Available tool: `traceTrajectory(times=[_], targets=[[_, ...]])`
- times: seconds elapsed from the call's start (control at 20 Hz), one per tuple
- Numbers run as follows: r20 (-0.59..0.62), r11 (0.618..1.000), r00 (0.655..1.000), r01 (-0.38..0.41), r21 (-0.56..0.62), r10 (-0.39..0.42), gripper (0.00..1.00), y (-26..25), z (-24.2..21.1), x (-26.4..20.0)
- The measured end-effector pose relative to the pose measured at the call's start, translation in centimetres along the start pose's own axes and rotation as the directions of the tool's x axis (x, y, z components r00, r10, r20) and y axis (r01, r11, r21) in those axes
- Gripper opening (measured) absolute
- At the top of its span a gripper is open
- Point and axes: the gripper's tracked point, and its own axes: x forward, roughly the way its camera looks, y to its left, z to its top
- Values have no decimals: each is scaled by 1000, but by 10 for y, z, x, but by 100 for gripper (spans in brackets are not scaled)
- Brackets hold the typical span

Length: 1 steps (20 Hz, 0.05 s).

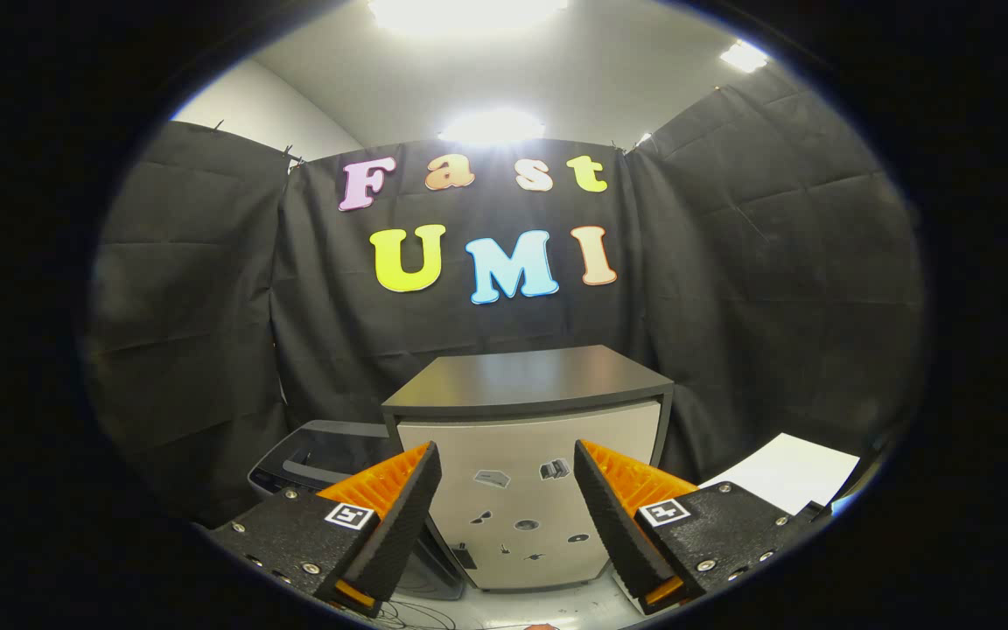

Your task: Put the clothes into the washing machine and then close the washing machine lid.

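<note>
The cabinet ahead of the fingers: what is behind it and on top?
Behind the cabinet hangs the black cloth wall; its dark top looks bare. The open gripper holds nothing. The floor behind is hidden.

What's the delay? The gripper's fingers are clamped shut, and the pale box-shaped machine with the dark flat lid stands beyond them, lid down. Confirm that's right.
Not quite. The gripper is not clamped shut: the gripper view shows its fingers standing wide apart with nothing between them. The rest holds: the pale box-shaped machine stands beyond the fingers, its dark flat lid down.
</note>
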Motion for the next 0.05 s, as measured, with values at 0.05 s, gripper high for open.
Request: traceTrajectory(times=[0.05], targets=[[2, 1000, 1000, -2, -1, 2, 94, 1, 0, 0]])
